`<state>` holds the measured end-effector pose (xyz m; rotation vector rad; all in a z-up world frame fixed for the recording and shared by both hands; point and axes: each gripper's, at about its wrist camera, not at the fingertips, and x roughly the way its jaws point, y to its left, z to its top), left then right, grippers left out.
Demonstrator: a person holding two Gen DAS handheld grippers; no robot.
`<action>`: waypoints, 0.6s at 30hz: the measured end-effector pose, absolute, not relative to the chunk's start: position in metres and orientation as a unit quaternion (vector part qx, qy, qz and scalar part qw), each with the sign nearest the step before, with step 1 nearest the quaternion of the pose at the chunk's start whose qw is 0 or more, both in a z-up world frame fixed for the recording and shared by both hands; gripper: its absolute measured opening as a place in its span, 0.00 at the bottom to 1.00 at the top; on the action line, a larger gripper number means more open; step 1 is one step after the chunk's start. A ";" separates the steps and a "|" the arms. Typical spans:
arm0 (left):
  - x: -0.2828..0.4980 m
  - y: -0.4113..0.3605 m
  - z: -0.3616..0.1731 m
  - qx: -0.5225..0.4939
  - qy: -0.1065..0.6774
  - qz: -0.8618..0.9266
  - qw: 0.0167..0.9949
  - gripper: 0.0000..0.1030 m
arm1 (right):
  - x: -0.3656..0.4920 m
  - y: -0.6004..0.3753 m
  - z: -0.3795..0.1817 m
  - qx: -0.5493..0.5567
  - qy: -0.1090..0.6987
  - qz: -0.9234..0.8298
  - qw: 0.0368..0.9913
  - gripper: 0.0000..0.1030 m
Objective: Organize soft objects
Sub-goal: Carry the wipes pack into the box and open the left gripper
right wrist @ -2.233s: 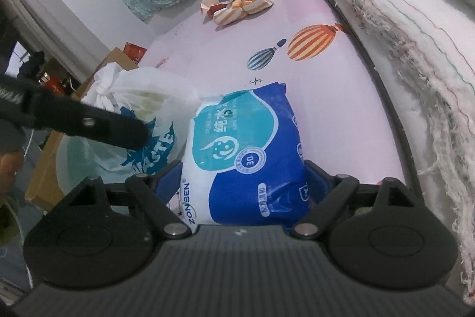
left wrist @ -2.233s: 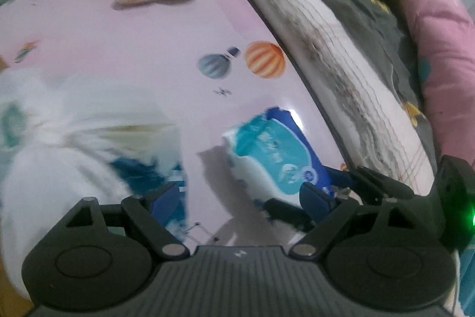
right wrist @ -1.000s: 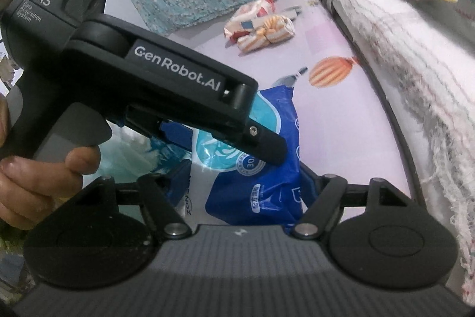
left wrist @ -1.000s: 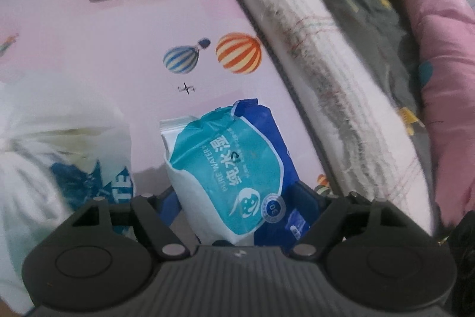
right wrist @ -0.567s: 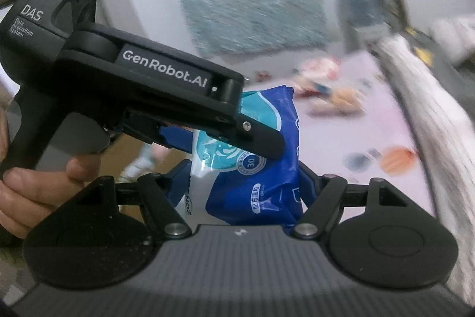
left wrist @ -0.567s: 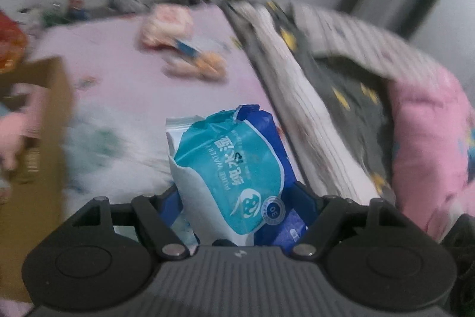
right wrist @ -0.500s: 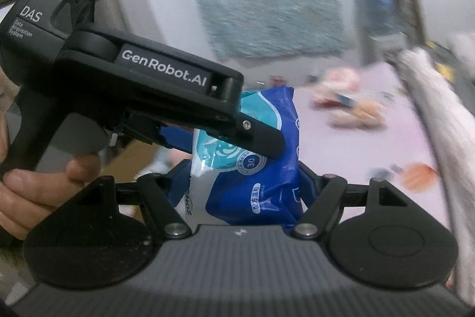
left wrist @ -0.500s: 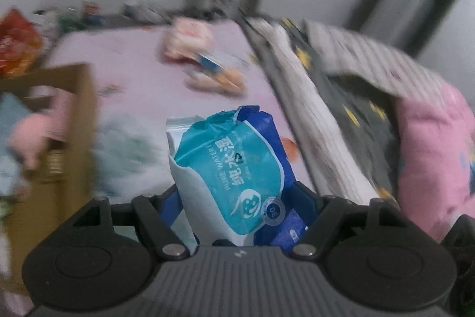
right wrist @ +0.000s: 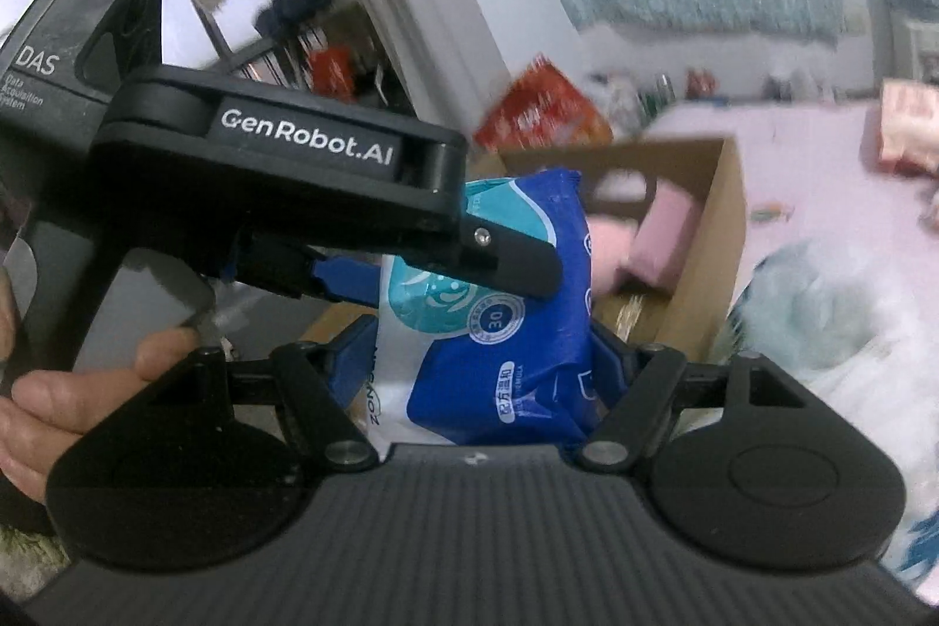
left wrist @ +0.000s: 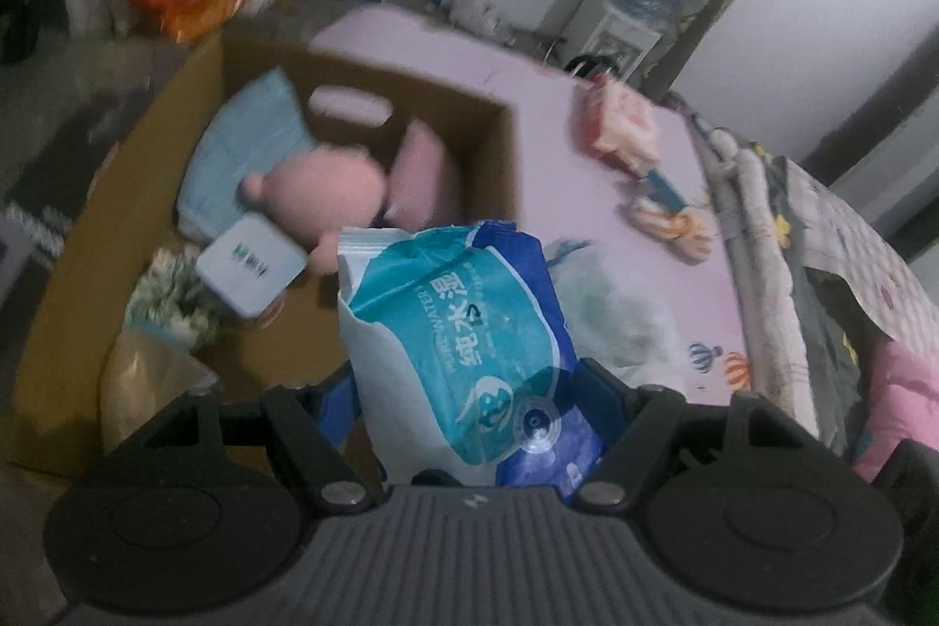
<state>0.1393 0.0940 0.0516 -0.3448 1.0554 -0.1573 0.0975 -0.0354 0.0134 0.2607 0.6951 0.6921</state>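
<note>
Cardboard box (left wrist: 117,239) lies ahead-left, below both grippers, already holding soft toys. Wipes pack (left wrist: 469,350) stands long axis up, clamped wide in left gripper (left wrist: 469,409) and right gripper (right wrist: 481,362) jaws, near the box's rim.

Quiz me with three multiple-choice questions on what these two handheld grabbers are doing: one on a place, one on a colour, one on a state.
1. Where is the pink plush toy?
A. in the cardboard box
B. on the pink sheet
C. on the floor

2. The wipes pack is mostly:
A. red
B. blue and teal
C. yellow

3. The pack is:
A. lying in the box
B. held by both the left gripper and right gripper
C. held by one gripper

Answers: A, it sits between the box walls; B, its wrapper shows that; B, both grippers' pads press on it.
</note>
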 end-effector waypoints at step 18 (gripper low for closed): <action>0.196 0.129 -0.058 -0.194 0.575 -0.117 0.786 0.74 | 0.095 0.026 -0.015 -0.002 0.325 0.246 0.913 0.83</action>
